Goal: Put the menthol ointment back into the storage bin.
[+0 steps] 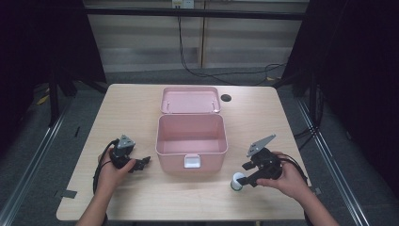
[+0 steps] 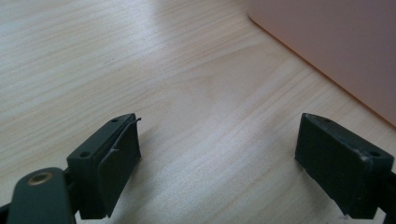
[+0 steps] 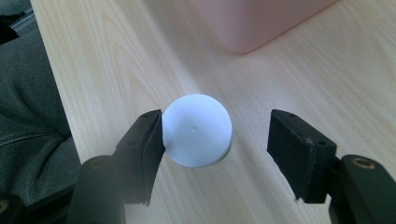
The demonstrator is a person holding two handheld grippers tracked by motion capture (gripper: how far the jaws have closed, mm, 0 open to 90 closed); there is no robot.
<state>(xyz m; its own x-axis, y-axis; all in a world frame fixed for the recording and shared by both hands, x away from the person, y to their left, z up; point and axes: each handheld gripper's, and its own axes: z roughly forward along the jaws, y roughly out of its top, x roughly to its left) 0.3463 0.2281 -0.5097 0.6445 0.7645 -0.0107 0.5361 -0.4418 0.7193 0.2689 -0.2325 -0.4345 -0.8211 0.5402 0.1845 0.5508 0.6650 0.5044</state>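
Our hands held both grippers low over table (image 1: 131,101). Pink box (image 1: 191,141) stood open mid-table. Left gripper (image 1: 141,164) gaped, nothing between. Right gripper (image 3: 215,135) straddled white-capped jar (image 3: 197,129) right of box; one pad touching, other apart.

The open box (image 1: 191,141) stands at the middle of the table (image 1: 127,108), its lid (image 1: 190,99) lying back toward the far edge. The round hole (image 1: 226,98) sits just right of the lid. The small jar (image 1: 237,181) stands right of the box, near the front edge, between the jaws of the right gripper (image 1: 248,175). The left gripper (image 1: 142,164) rests left of the box.
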